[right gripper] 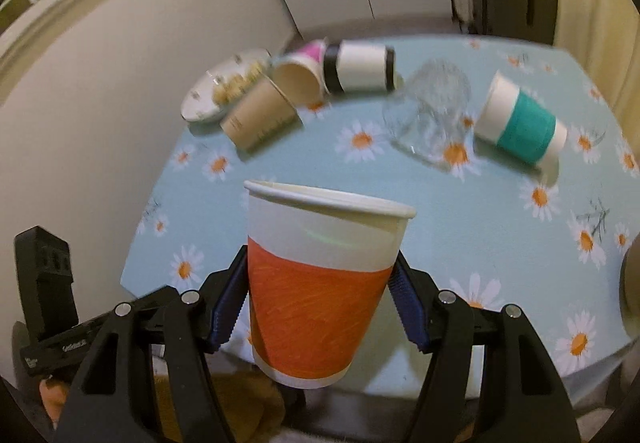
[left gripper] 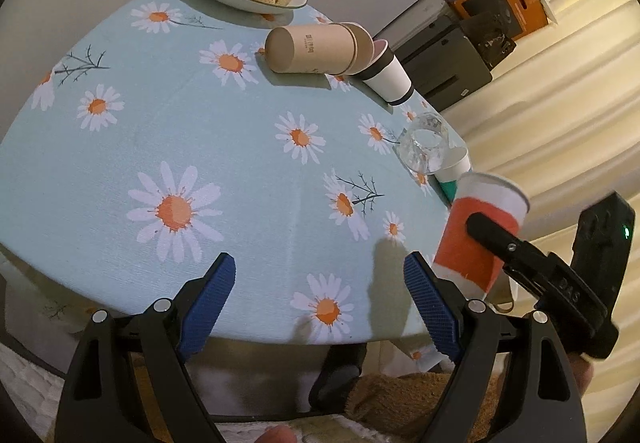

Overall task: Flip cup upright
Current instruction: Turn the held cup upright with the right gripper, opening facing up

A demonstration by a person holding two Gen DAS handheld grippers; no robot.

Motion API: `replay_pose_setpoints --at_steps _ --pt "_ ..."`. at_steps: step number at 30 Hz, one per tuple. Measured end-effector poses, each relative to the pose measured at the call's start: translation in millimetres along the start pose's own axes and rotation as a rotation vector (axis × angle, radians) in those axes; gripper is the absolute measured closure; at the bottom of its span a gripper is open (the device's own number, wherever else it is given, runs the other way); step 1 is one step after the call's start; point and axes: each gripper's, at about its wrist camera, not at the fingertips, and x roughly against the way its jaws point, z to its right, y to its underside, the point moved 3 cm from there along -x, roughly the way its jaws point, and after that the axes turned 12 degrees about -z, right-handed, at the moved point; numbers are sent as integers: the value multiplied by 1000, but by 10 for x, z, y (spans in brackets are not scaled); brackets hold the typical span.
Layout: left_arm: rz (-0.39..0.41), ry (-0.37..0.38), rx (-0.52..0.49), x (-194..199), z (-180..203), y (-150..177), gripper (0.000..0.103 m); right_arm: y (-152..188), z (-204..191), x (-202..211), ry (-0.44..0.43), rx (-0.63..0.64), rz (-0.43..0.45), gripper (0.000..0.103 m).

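My right gripper (right gripper: 318, 307) is clamped on the orange cup (right gripper: 320, 279), both blue pads pressed to its sides; the cup is upright, rim up, off the table's near edge. My left gripper (left gripper: 320, 303) hangs wide apart, gripping nothing, over the daisy tablecloth (left gripper: 224, 147). Farther ahead lie a glass (right gripper: 428, 111), a teal cup (right gripper: 520, 123), a brown cup (right gripper: 262, 115) and a snack plate (right gripper: 216, 91).

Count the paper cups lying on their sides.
4, possibly more hidden: kraft brown cup beside the dish, pink cup next to it, black-banded white cup, teal cup far right.
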Motion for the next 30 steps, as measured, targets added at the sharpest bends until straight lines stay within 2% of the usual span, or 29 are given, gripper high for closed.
replay_pose_setpoints --at_steps 9,14,21,30 --pt "22 -2 -4 88 -31 13 19 313 -80 31 124 130 425 37" --pt "37 -13 7 115 -58 -27 19 513 -222 -147 259 238 536 37" --pt "43 -13 26 132 -114 -28 19 621 -153 -308 334 187 615 37" --pt "40 -13 40 102 -136 -46 19 653 52 -502 393 127 631 37"
